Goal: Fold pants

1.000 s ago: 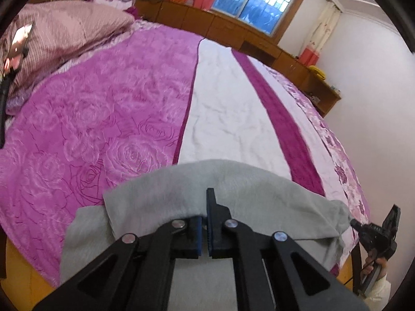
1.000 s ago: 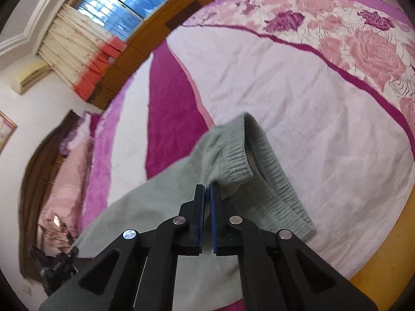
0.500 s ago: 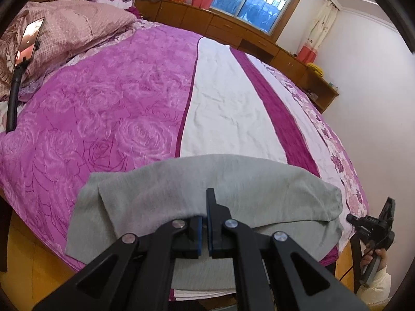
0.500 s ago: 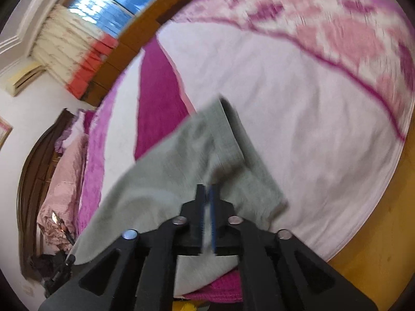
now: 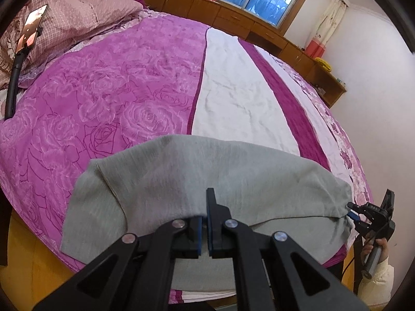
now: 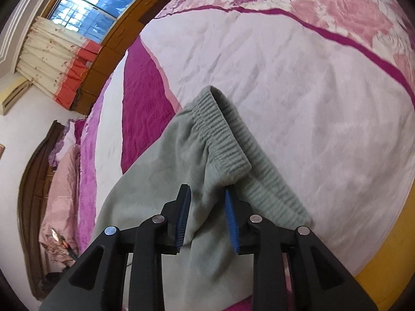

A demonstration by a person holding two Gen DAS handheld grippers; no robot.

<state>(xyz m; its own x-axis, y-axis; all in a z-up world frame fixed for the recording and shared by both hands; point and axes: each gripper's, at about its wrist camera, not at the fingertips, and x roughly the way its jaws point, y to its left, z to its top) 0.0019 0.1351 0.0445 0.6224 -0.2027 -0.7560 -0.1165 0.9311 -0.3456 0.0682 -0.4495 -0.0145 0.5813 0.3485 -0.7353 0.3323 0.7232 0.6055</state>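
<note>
Two grippers met the grey pants (image 5: 207, 178) at the near edge of the bed (image 5: 116, 98), with broad open bedspread beyond. Your left gripper (image 5: 204, 229) was pressed together on the fold's near hem. Your right gripper (image 6: 207, 220) had its jaws opening, cloth loose between them. The pants lay folded along that edge, long axis parallel to it, ribbed waistband (image 6: 223, 140) at your right.

- Right gripper (image 6: 207, 212), shut a second ago, is opening; the pants (image 6: 160, 181) lie loose between its jaws.
- Pants' folded-over layer now lies lower on the bed (image 5: 129, 83).
</note>
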